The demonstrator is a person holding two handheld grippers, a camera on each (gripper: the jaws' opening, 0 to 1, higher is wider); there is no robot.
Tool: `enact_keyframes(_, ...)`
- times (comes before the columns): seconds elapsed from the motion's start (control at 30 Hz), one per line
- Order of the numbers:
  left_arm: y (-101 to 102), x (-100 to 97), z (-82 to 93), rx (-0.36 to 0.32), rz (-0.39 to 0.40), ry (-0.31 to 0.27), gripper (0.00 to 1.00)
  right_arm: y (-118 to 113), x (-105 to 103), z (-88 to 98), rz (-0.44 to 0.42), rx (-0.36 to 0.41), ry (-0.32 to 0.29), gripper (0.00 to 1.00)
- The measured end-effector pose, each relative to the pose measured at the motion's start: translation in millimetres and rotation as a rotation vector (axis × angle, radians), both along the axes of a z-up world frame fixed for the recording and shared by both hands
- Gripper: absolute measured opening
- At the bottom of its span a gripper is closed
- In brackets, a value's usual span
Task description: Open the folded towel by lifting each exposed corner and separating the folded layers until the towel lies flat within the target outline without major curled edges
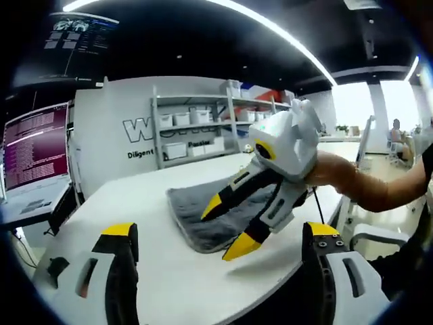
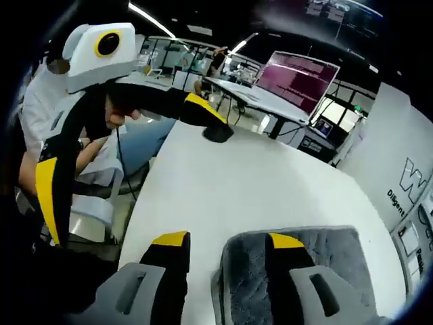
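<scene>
A grey folded towel (image 1: 193, 213) lies on the white table (image 1: 135, 203). In the left gripper view my right gripper (image 1: 226, 227) hangs open over the towel's near edge, with a person's hand (image 1: 335, 172) holding it. In the right gripper view one of its jaws stands over the towel (image 2: 338, 261) and the other over bare table (image 2: 257, 176), with the towel's edge between them; I cannot tell whether they touch. My left gripper (image 1: 220, 233) is open and back from the towel, with nothing between its jaws. The right gripper view has that left gripper (image 2: 128, 156) raised at the table's far end.
A small black object (image 2: 218, 132) lies on the table near the left gripper. A monitor with a purple screen (image 1: 37, 145) stands on a neighbouring desk. Shelves with white boxes (image 1: 196, 125) line the wall behind. A white chair (image 1: 369, 233) is off the table's edge.
</scene>
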State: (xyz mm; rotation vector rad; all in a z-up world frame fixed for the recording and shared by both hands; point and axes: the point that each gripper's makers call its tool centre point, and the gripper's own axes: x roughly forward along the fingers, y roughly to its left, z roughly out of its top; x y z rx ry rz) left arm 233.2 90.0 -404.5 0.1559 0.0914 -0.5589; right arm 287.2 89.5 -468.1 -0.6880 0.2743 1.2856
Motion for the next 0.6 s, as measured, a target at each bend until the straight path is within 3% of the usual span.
enact_keyframes(0.23, 3.5, -0.6, 2.4, -0.009, 0.01, -0.007, 0.99, 0.8, 11.2, -26.1, -0.027, -0.072, 0.072, 0.27)
enact_keyframes(0.33, 3.2, -1.8, 3.2, -0.013, 0.005, -0.008, 0.99, 3.9, 14.0, -27.4, -0.056, -0.026, 0.161, 0.21)
enact_keyframes(0.5, 5.6, -2.8, 3.0, -0.009, 0.011, -0.005, 0.99, -0.3, 16.2, -28.9, -0.089, -0.013, 0.203, 0.09)
enact_keyframes(0.6, 7.1, -2.5, 3.8, -0.013, 0.014, -0.006, 0.98, -0.5, 13.5, -29.7, -0.093, -0.007, 0.221, 0.07)
